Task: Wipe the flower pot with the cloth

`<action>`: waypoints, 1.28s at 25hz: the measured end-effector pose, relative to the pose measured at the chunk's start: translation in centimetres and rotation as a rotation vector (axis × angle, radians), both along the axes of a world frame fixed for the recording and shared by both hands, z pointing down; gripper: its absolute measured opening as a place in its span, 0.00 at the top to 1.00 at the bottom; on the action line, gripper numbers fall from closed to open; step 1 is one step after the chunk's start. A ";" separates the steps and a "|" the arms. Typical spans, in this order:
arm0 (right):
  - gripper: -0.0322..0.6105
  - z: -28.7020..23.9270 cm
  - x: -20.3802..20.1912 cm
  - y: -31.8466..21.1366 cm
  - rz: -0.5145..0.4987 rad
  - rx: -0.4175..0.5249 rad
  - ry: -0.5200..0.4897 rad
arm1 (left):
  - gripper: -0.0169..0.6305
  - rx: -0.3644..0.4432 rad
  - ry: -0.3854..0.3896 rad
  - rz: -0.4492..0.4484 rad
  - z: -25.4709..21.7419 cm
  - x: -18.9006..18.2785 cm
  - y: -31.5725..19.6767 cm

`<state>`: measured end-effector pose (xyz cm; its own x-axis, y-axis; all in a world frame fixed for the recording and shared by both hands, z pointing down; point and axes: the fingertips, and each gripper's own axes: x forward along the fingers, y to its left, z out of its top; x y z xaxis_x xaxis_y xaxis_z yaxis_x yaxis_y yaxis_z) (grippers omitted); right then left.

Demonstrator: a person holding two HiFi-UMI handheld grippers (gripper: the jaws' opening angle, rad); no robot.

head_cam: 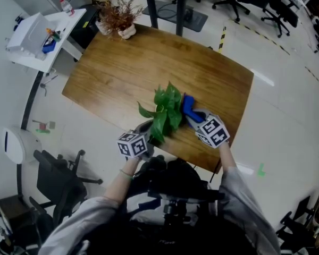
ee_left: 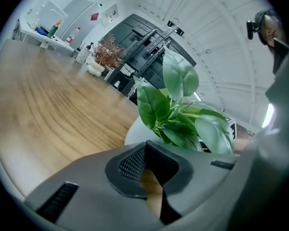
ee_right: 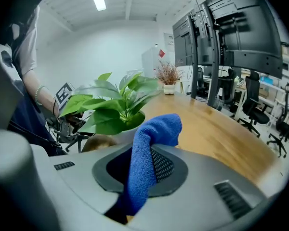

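A leafy green plant (head_cam: pixel 165 110) stands in a white flower pot (ee_left: pixel 135 133) near the front edge of the wooden table (head_cam: pixel 117 73). My right gripper (head_cam: pixel 193 117) is shut on a blue cloth (head_cam: pixel 187 106) just right of the plant. In the right gripper view the cloth (ee_right: pixel 153 136) sticks up from the jaws, its tip close to the pot (ee_right: pixel 123 134); I cannot tell whether they touch. My left gripper (head_cam: pixel 145 129) is at the pot's left side. Its jaws are shut with nothing between them, tips (ee_left: pixel 147 147) right next to the pot wall.
A dried reddish plant in a white pot (head_cam: pixel 120 19) stands at the table's far corner. A white side table (head_cam: pixel 37 41) with bottles is at the far left. A black office chair (head_cam: pixel 61 179) stands left of me, and more chairs are at the back.
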<state>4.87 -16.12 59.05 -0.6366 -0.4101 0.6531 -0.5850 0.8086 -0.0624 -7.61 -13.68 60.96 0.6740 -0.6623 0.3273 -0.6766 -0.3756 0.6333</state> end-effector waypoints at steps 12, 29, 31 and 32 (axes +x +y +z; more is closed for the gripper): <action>0.86 2.0 -3.4 2.0 -0.105 -0.080 0.008 | 0.96 0.007 -0.020 0.014 0.0 -1.6 -2.3; 0.86 4.2 -6.2 5.5 -0.010 -0.192 -0.069 | 0.96 -0.006 -0.021 -0.025 0.8 -3.3 -6.2; 0.86 3.6 -4.7 4.8 0.025 -0.170 -0.067 | 0.96 -0.006 -0.017 -0.027 0.7 -3.5 -5.3; 0.86 3.3 -4.0 4.3 0.041 -0.156 -0.064 | 0.96 -0.008 -0.012 -0.029 0.8 -3.6 -4.8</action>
<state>0.87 -11.79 62.36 -0.6634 -0.3334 0.6699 -0.6084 0.7615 -0.2235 -11.26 -18.48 61.79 0.6502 -0.6790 0.3408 -0.6951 -0.3506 0.6277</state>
